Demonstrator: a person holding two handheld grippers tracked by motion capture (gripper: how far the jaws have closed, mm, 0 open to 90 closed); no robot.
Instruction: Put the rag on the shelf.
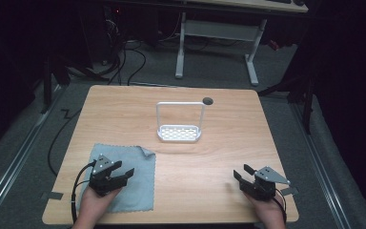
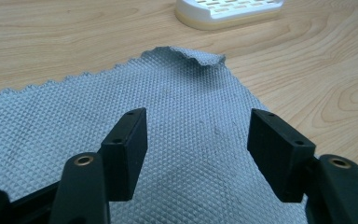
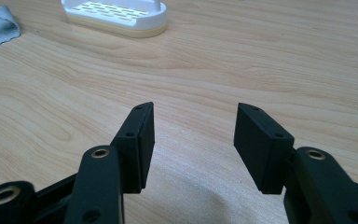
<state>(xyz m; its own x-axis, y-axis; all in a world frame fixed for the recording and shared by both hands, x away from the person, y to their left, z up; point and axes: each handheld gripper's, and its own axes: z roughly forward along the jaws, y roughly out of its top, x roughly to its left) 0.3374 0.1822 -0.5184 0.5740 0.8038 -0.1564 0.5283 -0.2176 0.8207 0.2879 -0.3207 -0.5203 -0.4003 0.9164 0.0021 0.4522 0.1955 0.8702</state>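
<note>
— Grey waffle-textured cloth (image 1: 124, 179), lying flat at about seven o'clock on the light wooden table (image 1: 209, 157), under the left gripper (image 1: 124, 172). Worth worrying about?

— Likely snags if pinched mid-sheet: open jaws sliding over the weave, grabbing nothing or bunching it. Curled far corner at one o'clock of the cloth, the easier hold.

— Orientation?

— Roughly square, so barely any long axis; edges slightly skewed to the table's, curled corner pointing toward the white slotted plastic rack with wire handle (image 1: 180, 132) at twelve.

— Right gripper (image 1: 242, 174)?

— At five o'clock, jaws spread, nothing between them. Touching the wood or hovering: hard to tell.
</note>
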